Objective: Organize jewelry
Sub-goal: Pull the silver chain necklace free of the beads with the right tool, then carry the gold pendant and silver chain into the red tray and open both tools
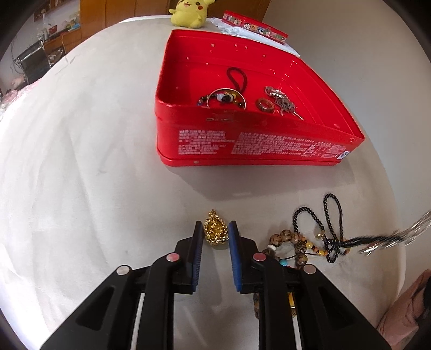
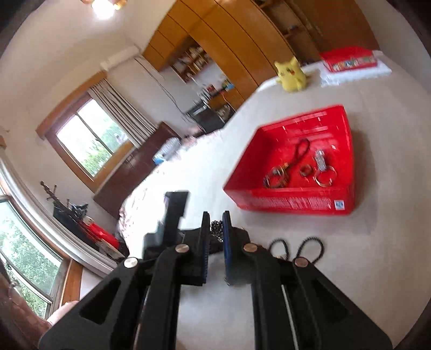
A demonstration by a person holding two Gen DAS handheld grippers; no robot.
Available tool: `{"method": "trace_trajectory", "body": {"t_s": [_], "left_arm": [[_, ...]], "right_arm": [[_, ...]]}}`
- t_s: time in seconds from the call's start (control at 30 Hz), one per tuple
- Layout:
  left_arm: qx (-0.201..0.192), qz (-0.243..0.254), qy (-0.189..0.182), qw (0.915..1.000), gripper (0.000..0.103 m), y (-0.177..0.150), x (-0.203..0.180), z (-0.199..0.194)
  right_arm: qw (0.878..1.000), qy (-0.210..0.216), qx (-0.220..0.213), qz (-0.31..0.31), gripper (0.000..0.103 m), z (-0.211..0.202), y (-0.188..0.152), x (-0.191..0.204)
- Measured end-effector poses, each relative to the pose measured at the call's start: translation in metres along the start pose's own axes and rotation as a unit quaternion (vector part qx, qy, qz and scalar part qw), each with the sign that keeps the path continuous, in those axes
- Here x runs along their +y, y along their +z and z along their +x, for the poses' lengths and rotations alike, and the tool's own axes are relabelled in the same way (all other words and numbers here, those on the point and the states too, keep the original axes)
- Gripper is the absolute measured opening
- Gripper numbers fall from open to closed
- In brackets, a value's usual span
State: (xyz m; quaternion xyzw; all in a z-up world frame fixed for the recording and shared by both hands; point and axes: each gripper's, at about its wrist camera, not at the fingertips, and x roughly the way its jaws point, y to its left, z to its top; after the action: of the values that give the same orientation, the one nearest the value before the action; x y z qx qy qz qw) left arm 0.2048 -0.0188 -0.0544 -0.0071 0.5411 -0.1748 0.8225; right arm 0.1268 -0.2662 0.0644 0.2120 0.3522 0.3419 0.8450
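Note:
A gold pendant lies on the white table, right between the tips of my left gripper, whose jaws stand open on either side of it without touching. A red tin box behind it holds a bangle with beads, a brown ring and a silver chain. Black bead strands and a brown bead bracelet lie to the right. My right gripper is shut on a black bead strand, lifted and tilted; the box lies ahead.
A yellow plush toy and the red box lid on white cloth sit at the table's far edge. A blurred silver chain hangs in at the right. The left gripper's body shows in the right wrist view.

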Motion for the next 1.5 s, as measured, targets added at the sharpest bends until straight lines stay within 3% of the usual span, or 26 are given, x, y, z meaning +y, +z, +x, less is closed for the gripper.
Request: {"method": "trace_trajectory", "body": {"t_s": [0.23, 0.33, 0.47, 0.9, 1.1, 1.27, 1.5], "left_arm": [[-0.004, -0.006, -0.009, 0.9999, 0.014, -0.003, -0.003, -0.001], [-0.007, -0.007, -0.02, 0.9998, 0.014, -0.002, -0.003, -0.004], [-0.024, 0.003, -0.026, 0.9994, 0.014, -0.004, -0.004, -0.014], [-0.038, -0.019, -0.05, 0.9979, 0.014, -0.003, 0.013, -0.038], [-0.072, -0.02, -0.054, 0.9957, 0.014, 0.001, 0.017, -0.065], [-0.077, -0.008, -0.038, 0.9962, 0.014, 0.02, 0.009, -0.082], [-0.093, 0.012, -0.008, 0.9955, 0.014, 0.077, -0.011, -0.09]], "right_arm": [[0.998, 0.023, -0.047, -0.02, 0.007, -0.021, 0.016, 0.013], [0.998, -0.059, -0.02, -0.011, 0.007, -0.002, 0.014, 0.0], [0.999, -0.026, -0.001, 0.036, 0.007, 0.011, 0.013, -0.027], [0.999, -0.029, 0.012, 0.032, 0.007, 0.016, 0.012, -0.026], [0.999, -0.032, 0.011, 0.026, 0.007, 0.012, 0.022, -0.02], [0.999, -0.048, 0.008, 0.016, 0.007, 0.01, 0.049, -0.014], [0.997, -0.072, -0.006, -0.005, 0.007, 0.013, 0.093, -0.013]]}}
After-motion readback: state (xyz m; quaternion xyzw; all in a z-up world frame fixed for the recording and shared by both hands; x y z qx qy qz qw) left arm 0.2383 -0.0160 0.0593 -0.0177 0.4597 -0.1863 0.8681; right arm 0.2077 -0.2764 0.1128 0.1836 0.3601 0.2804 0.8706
